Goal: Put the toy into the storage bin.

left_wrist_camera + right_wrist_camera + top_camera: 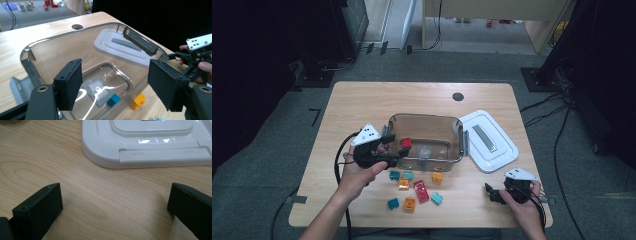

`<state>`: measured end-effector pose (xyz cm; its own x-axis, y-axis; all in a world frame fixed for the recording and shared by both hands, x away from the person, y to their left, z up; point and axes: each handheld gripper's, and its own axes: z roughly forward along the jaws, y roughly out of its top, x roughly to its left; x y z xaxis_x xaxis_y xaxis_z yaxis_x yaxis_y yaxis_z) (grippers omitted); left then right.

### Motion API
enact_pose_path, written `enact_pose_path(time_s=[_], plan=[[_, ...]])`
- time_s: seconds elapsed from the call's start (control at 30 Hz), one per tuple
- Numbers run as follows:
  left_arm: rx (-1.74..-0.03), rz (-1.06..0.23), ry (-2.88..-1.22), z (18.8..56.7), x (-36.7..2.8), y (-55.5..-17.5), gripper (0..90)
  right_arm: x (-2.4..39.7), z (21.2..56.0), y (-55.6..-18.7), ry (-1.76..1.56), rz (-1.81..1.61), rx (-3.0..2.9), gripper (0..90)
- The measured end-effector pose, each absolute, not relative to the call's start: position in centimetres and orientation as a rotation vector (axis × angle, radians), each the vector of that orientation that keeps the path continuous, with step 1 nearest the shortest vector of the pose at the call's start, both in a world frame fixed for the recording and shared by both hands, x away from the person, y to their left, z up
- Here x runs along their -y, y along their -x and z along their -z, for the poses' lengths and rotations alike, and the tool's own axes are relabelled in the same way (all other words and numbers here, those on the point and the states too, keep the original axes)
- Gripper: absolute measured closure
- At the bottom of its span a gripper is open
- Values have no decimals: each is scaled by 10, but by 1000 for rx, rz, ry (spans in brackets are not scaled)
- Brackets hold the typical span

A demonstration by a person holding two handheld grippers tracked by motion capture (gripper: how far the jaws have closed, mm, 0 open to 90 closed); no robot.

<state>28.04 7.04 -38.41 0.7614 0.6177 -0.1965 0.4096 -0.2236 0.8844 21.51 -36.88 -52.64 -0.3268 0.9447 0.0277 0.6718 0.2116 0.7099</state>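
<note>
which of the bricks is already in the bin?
The red brick, at the left end of the clear bin, just past the left gripper. The other coloured bricks all lie on the table in front of the bin.

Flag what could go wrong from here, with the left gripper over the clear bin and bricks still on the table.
1. The left gripper hangs open at the near wall of the clear bin; reaching back for bricks, it could knock that rim.
2. The loose bricks lie packed close together, so a grab might nudge neighbours or pinch two.
3. The white lid overhangs near the table's right edge beside the open right gripper; a bump might push it off.
</note>
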Motion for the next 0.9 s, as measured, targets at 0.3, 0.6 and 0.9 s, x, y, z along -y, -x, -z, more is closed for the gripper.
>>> enact_pose_path(time_s=[0.3,0.6,0.9], plan=[[-781,-265,-1843,398,-93,-245,306,369,526,-215,-1498,-889,-2078,0],[-796,-242,-1888,446,-106,-211,355,369,526,-215,-1498,-888,-2077,0],[-828,-198,-1977,482,-107,-201,441,369,526,-215,-1499,-888,-2076,0]])
